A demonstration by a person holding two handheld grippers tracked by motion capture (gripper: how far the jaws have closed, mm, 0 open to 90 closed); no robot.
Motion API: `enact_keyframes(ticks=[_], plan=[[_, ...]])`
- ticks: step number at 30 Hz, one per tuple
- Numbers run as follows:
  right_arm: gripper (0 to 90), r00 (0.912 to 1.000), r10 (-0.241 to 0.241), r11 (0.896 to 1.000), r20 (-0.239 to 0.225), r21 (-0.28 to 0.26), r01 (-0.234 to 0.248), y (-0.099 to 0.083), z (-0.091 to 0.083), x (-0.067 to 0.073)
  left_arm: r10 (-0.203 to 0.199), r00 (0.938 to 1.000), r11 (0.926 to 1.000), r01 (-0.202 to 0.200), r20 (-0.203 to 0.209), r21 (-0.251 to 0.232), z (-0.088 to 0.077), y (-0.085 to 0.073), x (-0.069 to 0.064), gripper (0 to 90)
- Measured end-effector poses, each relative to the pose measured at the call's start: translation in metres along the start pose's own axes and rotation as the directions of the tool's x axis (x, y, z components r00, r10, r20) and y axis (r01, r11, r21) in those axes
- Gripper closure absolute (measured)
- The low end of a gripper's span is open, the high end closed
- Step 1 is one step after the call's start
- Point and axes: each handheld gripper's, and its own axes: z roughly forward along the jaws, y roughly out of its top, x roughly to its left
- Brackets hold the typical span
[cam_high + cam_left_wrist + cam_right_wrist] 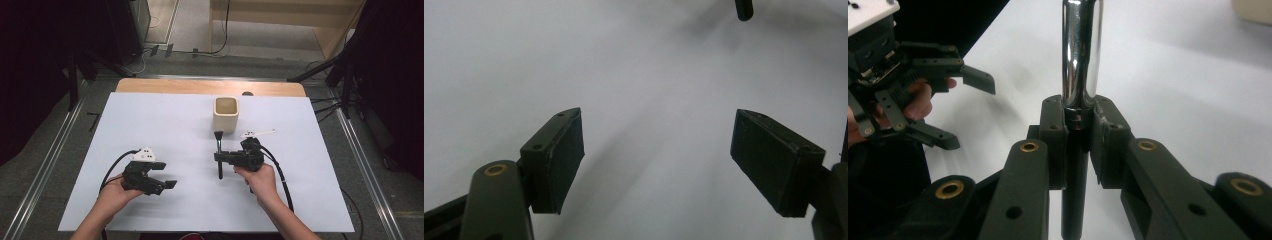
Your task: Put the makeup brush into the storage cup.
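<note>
— Where's the brush (219,150) from where you stand?

— Just in front of the cream cup (226,114), on the person's side of it, over the white table (165,120). Its dark bristle head points toward the cup and nearly reaches the cup's base; the black handle runs back toward the person.

— Lying loose?

— No, the right gripper (221,157) has it. The jaws are pressed together on the handle from either side. In the right gripper view the shiny metal ferrule of the brush (1080,55) rises straight out from between the two black pads, and the black handle drops away below them. Whether the tip touches the table, I can't tell.

— And the other hand?

— The left gripper (167,181) is well to the left of the cup and nearer the person, held in the left hand (114,192). Its jaws stand spread wide with nothing between them; the left gripper view looks past the two pads (558,157) at bare white surface.

— Anything else by the cup?

— A grey three-cornered plate (256,133) on top of the right gripper sits just to the cup's right and a little nearer the person.
</note>
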Motion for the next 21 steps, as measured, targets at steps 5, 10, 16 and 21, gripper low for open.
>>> enact_keyframes(ticks=[5, 10, 16, 21], plan=[[79.2, 0.9999, -0.005, 1.0, 0.012, -0.004, 0.005, 0.008, 0.0, -0.005, 0.003, 1.0, 1.0, -0.003, 0.005, 0.0, 0.001, 0.0, -0.001, 22.6], [79.1, 0.9999, -0.003, 1.0, 0.014, -0.02, 0.003, 0.014, -0.002, -0.007, 0.004, 1.0, 1.0, -0.004, 0.006, 0.001, 0.001, 0.0, -0.001, 22.7], [79.1, 0.9998, 0.009, 0.999, 0.019, -0.034, -0.008, 0.023, -0.005, -0.012, 0.002, 1.0, 1.0, -0.002, 0.009, -0.001, 0.001, 0.001, -0.001, 22.7], [79.1, 0.9996, 0.023, 0.999, 0.015, -0.047, -0.022, 0.033, -0.008, -0.014, 0.002, 1.0, 1.0, -0.002, 0.009, -0.001, 0.001, 0.001, 0.0, 22.7]])
